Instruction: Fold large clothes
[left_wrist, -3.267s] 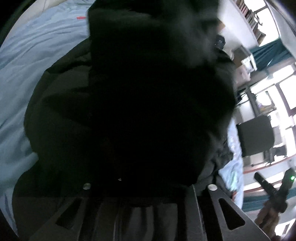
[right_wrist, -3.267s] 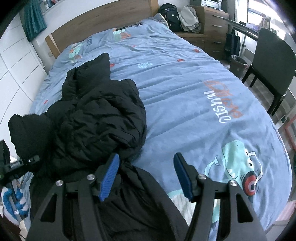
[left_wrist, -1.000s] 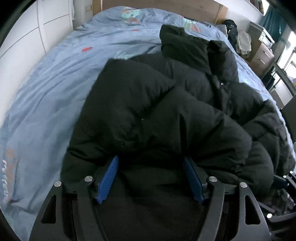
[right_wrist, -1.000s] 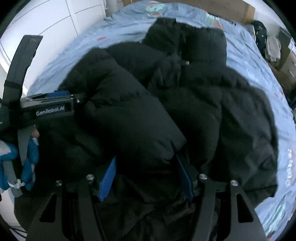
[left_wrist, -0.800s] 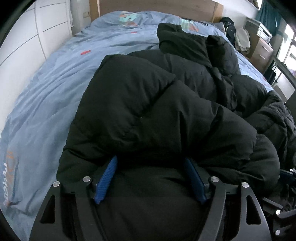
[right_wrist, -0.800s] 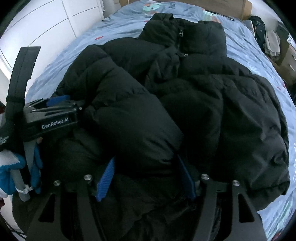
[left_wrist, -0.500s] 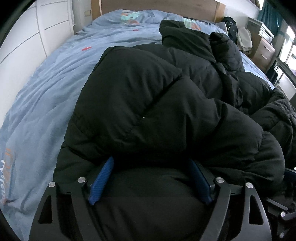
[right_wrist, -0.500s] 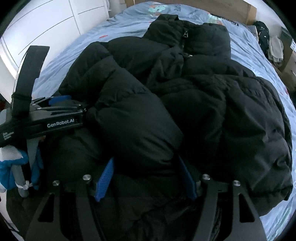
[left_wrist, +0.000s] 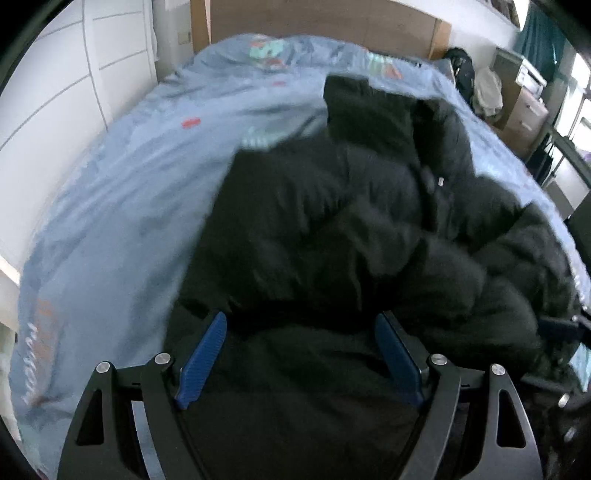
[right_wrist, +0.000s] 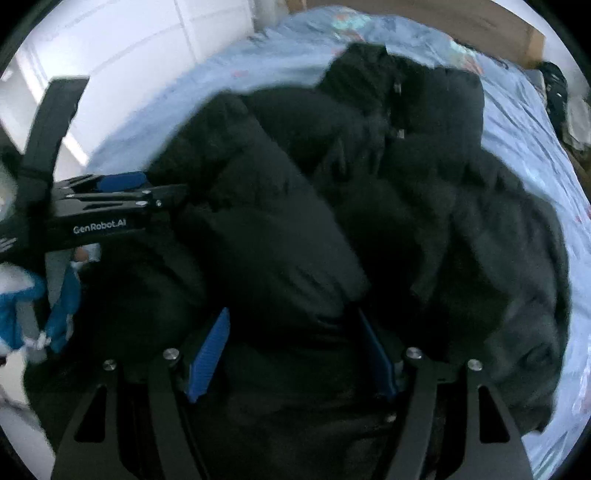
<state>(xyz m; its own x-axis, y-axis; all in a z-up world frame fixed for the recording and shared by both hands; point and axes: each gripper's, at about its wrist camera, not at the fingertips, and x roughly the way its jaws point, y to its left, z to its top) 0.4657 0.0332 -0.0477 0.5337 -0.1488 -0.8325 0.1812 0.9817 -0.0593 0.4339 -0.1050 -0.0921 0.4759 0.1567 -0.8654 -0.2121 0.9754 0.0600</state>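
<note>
the bed (left_wrist: 122, 206) fills the view ahead of both tongs, its blue printed cover running up to a wooden headboard (left_wrist: 321, 22) at the far end. on it sits the black puffer jacket (left_wrist: 332, 229), bunched and folded over itself, starting right at the fingertips and stretching away forward, collar end farthest off. from the right wrist the same jacket (right_wrist: 369, 229) spreads ahead and off to the right, with bare cover beyond its right edge.

left tongs (left_wrist: 299, 354) — spread wide, blue pads well apart, jacket bulk lying between and under them. nothing pinched there. right tongs (right_wrist: 295, 350) — same story, splayed wide with a puffy fold of the jacket mounded between the pads, no clamp on it. frames are a bit smeared.

left of the right tongs, the left tongs show side-on (right_wrist: 110, 206), resting against the jacket's left edge. below them, a blue-and-white gloved hand (right_wrist: 33, 306).
</note>
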